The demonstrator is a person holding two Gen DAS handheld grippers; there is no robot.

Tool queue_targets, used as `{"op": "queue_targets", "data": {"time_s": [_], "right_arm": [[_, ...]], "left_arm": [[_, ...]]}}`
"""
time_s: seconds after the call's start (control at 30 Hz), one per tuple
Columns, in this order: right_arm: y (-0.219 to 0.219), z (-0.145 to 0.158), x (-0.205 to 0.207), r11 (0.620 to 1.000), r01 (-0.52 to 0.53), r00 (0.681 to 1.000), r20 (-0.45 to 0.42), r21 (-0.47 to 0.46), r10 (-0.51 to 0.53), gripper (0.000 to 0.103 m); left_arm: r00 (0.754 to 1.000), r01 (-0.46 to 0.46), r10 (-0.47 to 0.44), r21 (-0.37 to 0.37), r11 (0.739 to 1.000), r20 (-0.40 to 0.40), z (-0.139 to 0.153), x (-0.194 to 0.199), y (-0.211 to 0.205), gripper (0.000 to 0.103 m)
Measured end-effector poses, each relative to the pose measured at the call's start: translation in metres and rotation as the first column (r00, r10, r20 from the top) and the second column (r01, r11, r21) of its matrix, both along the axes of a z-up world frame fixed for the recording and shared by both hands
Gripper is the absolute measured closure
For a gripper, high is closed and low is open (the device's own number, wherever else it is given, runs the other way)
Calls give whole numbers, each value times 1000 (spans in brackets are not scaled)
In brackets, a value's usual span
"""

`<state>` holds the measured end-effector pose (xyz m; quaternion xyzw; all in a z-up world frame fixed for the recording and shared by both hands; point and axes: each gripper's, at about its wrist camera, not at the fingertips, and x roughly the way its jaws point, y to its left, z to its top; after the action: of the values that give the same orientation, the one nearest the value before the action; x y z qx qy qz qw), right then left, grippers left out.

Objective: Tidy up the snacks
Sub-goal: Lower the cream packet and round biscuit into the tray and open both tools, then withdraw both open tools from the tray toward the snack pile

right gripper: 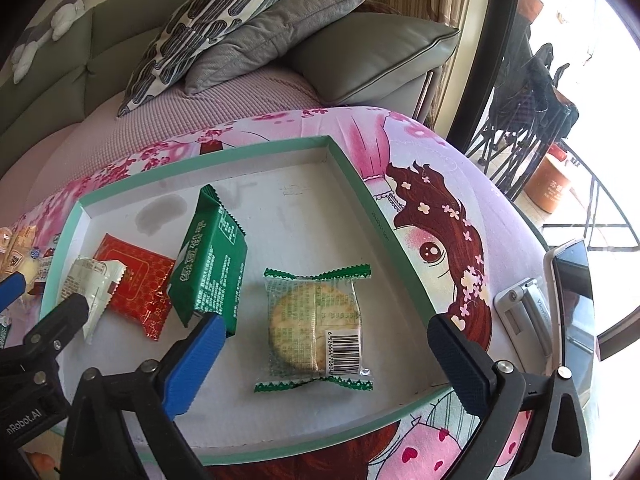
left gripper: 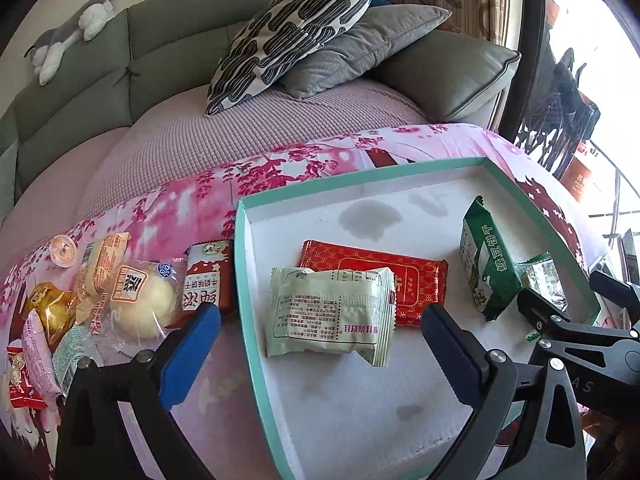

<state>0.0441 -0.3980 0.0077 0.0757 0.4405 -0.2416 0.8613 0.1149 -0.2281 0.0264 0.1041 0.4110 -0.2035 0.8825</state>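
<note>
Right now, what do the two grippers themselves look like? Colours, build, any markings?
Both match: the left gripper and right gripper have black angular linkage arms with silver pivot pins and flat blue textured finger pads. In the right wrist view the left gripper's black body bears white lettering ending "nRobot.AI". No cables, sleeves or hands show.

On the green packet (right gripper: 210, 264), leaning in the middle of the tray (right gripper: 348, 168), you can read 绿豆饼干 in pale characters. The clear cookie packet (right gripper: 314, 326) near the tray's right wall shows you a barcode starting 6 92664. At the lower left edge, the black gripper body (right gripper: 28, 396) reads "nRobot.AI". The other packets' print is too small for you to read.
</note>
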Motion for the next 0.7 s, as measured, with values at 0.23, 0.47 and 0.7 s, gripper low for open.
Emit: {"op": "queue_targets", "data": {"time_s": [0.23,0.47,0.7], "right_arm": [[4,11,-5,1000,6,1000,23,-22,-5,0],[6,20,-9,1000,13,999,41,-23,-12,0],[27,36,-9,998,-64,993,102,-19,65,0]], "left_arm": [[997,-77,77,-29,997,-8,12,-1,24,2],[986,-163,160,-74,984,-46,8,1,52,2],[971,-220,216,-34,975,-106,-9,3,69,2]]}}
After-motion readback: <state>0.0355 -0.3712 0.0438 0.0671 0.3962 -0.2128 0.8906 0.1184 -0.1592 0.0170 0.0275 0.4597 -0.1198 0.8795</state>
